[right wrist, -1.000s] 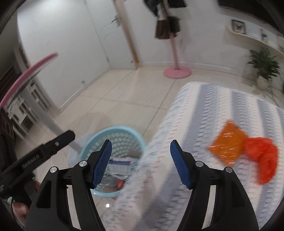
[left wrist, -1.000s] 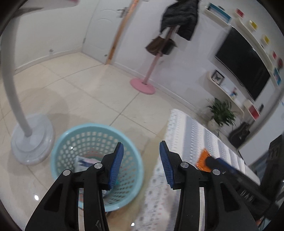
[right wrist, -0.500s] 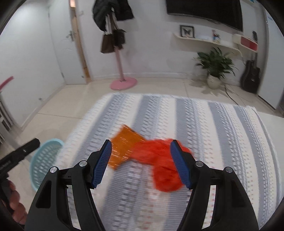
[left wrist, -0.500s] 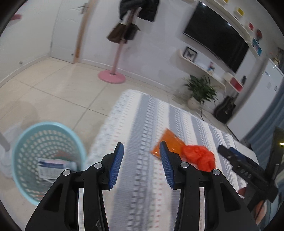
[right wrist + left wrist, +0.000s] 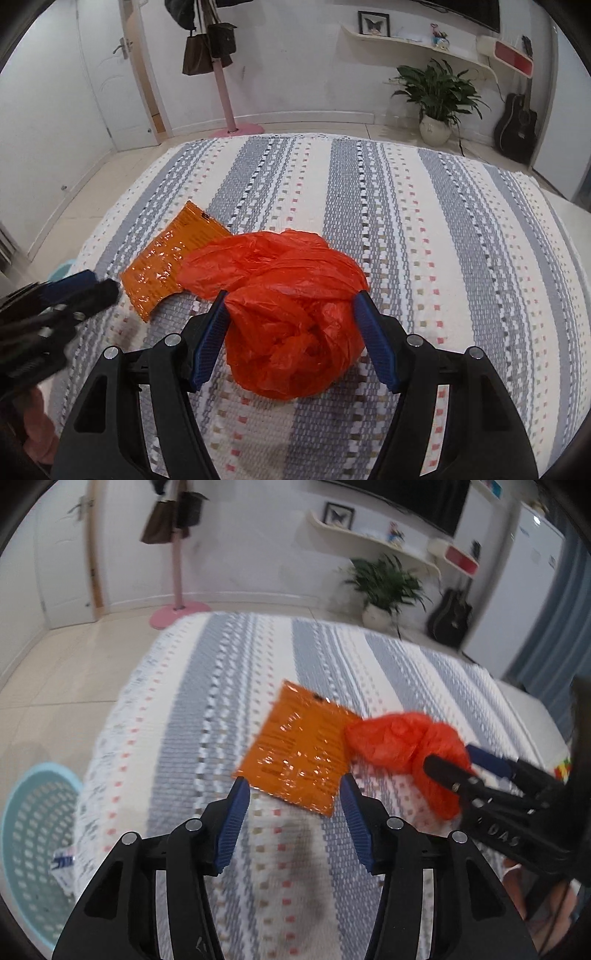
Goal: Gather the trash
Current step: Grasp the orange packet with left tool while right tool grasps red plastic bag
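the right tongs (image 5: 291,321) stand wide apart around the crumpled red plastic bag (image 5: 291,317), one blue pad on each side of the bundle; whether the pads touch the plastic i cannot tell. seen from the left wrist, those same tongs reach in from the right and their tips lie against the bag's right part. the left tongs (image 5: 293,801) are also apart, gripping nothing, their pads just short of the near edge of the orange foil packet (image 5: 301,749). the packet lies flat on the striped desk cover (image 5: 424,221), a grey and white woven cloth with small coloured squares, and its right corner is tucked under or against the red bag; which, i cannot tell. both pieces of trash sit near the middle-left of the desk. off the desk's left edge, down on the tiled floor (image 5: 55,672), stands the pale blue perforated basket (image 5: 33,849) with a white wrapper (image 5: 64,864) inside. further out, against the far wall, are a pink coat stand (image 5: 225,85) hung with bags, a potted plant (image 5: 437,99), a black guitar (image 5: 517,122) and a wall shelf (image 5: 417,42).
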A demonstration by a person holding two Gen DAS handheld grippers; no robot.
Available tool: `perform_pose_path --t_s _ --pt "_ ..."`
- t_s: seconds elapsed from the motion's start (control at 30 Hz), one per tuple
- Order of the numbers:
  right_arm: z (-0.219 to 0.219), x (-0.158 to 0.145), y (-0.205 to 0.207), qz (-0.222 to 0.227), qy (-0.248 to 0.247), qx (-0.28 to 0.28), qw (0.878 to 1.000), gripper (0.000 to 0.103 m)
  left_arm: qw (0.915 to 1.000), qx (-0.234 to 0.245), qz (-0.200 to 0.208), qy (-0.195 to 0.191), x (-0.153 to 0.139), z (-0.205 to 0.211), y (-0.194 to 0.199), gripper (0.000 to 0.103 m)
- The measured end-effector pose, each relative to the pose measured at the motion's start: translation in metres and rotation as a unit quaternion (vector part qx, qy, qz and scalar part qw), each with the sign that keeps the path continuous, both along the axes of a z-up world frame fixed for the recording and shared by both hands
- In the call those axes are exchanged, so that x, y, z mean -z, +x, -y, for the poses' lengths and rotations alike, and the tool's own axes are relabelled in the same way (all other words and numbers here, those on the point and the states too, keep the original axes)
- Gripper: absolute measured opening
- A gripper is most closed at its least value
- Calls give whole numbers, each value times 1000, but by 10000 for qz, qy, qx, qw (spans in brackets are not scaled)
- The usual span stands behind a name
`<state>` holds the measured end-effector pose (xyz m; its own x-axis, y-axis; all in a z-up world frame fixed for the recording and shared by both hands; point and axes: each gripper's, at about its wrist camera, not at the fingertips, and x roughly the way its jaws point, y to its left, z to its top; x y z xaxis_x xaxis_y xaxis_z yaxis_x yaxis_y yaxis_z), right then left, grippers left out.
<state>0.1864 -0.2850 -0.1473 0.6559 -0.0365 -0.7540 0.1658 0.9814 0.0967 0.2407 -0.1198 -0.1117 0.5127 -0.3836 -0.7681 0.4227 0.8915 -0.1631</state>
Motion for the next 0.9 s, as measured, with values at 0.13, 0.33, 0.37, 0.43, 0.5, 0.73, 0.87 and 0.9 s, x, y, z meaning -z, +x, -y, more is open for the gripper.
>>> perform_pose_path --t_s 0.13,0.33,0.37,0.43,0.5,0.73,0.87,0.9 --pt "9 4 -3 25 21 22 10000 52 9997 133 87 201 7 12 6 59" --pt "14 5 -8 182 162 -13 9997 44 9981 369 212 438 12 33 8 69" --pt "14 4 -8 190 164 -27 9997 44 9979 414 181 469 14 35 8 69" --pt "15 5 -9 205 225 -35 9995 44 9966 366 176 714 20 39 11 69" --pt "17 5 -10 217 288 -47 9993 44 9958 361 148 829 24 42 13 69" --pt "15 5 -11 246 225 -76 9994 42 9929 403 227 1098 22 52 14 35" --pt "19 4 -14 312 357 -58 9989 37 9933 388 242 1058 19 48 12 30" --pt "19 4 -14 334 366 -50 9988 35 9940 372 243 1002 18 47 12 28"
